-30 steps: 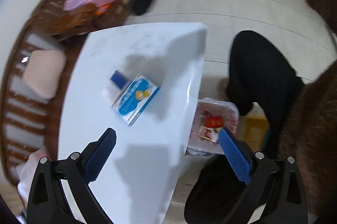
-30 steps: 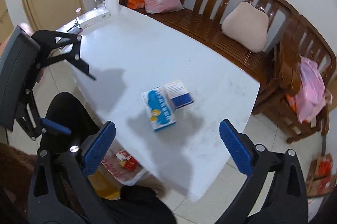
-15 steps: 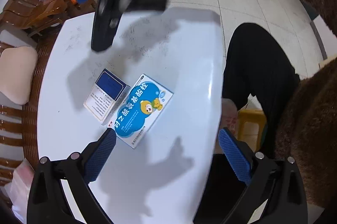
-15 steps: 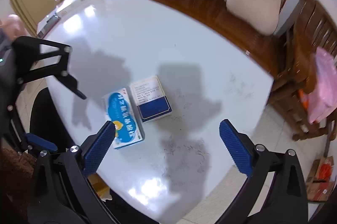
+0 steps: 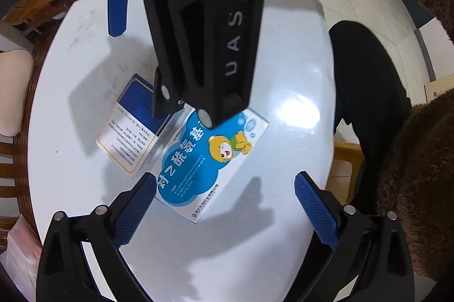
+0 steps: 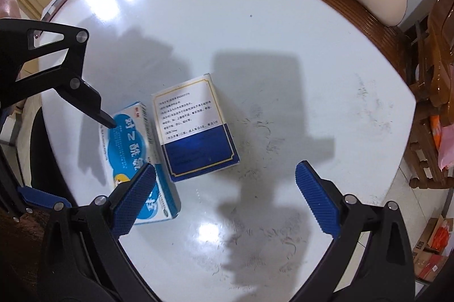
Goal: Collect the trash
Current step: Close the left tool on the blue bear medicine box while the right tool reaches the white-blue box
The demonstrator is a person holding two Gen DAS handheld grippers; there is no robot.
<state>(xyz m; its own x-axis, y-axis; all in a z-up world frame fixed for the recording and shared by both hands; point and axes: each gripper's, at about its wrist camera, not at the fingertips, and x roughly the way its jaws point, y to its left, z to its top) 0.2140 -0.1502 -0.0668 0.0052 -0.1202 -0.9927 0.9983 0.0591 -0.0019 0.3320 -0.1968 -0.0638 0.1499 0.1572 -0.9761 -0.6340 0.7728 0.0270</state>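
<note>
I have both tools over the white table (image 6: 255,18), each spread wide and gripping nothing. The left gripper (image 5: 225,205) hangs over the light-blue medicine box with the cartoon bear (image 5: 210,157), and the right gripper (image 6: 225,197) sits above the white-and-navy medicine box (image 6: 195,129). The two boxes lie flat, side by side, long edges touching or nearly so; I cannot tell which.

That closeness is my main worry. If I drop the right tool as it stands, its left pad (image 6: 133,197) already overlaps the bear box in the right wrist view, so I judge it could land on that carton instead of slipping between the two, and shove both across the glossy top. The cartons look light, so a glancing pad would likely skid them.

The second risk is collision: in the left wrist view the right tool's black body blocks much of the scene, right above the boxes. Working both at once in this tight spot, I could knock frames together or pinch the wrong box.
</note>
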